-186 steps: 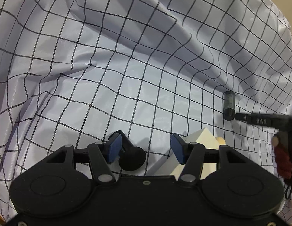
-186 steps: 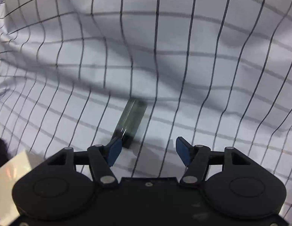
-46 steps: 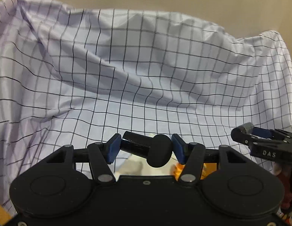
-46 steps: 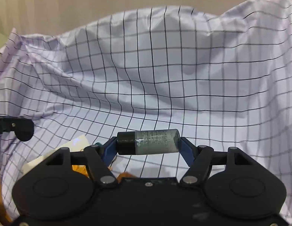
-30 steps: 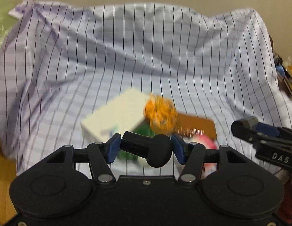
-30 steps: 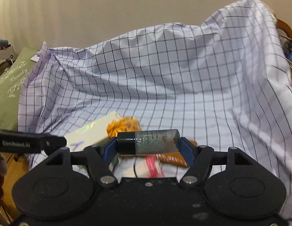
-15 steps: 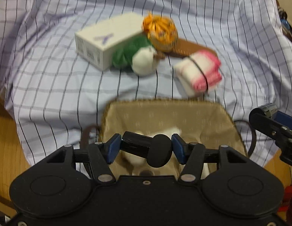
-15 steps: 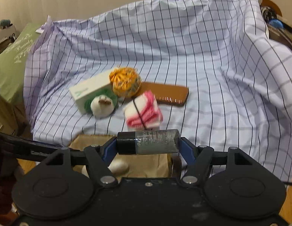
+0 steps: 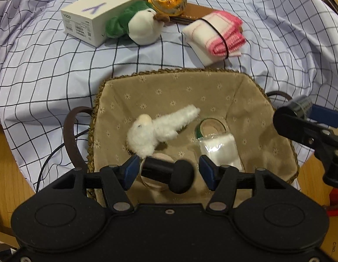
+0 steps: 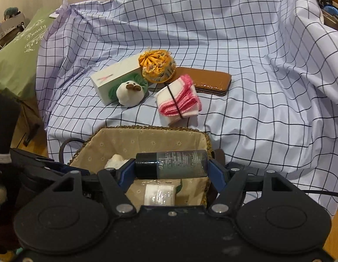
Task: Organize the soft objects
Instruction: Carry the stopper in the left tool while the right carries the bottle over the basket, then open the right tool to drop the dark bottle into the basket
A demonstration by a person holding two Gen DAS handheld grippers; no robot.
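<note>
My left gripper (image 9: pixel 168 172) is shut on a black knobbed handle (image 9: pixel 169 173), held over the near part of a fabric-lined wicker basket (image 9: pixel 175 80). The basket holds a white fluffy toy (image 9: pixel 160 128), a tape roll (image 9: pixel 209 127) and a wrapped white pack (image 9: pixel 220 149). My right gripper (image 10: pixel 171 171) is shut on a dark green bottle (image 10: pixel 171 167), held sideways above the basket (image 10: pixel 147 140). On the checked cloth beyond lie a green-and-white plush (image 10: pixel 128 91), an orange fabric pouch (image 10: pixel 157 66) and a pink-and-white folded cloth (image 10: pixel 180 100).
A white box (image 10: pixel 113 76) and a brown leather case (image 10: pixel 209 80) lie among the soft things on the checked sheet (image 10: pixel 256 54). A green cushion (image 10: pixel 20 56) stands at the left. Wooden floor (image 9: pixel 7 174) shows beside the basket. The right gripper shows in the left wrist view (image 9: pixel 308 122).
Both grippers pulled back from the sheet with the handle and bottle in them and came over the basket. The basket has grown nearer in the last half second.
</note>
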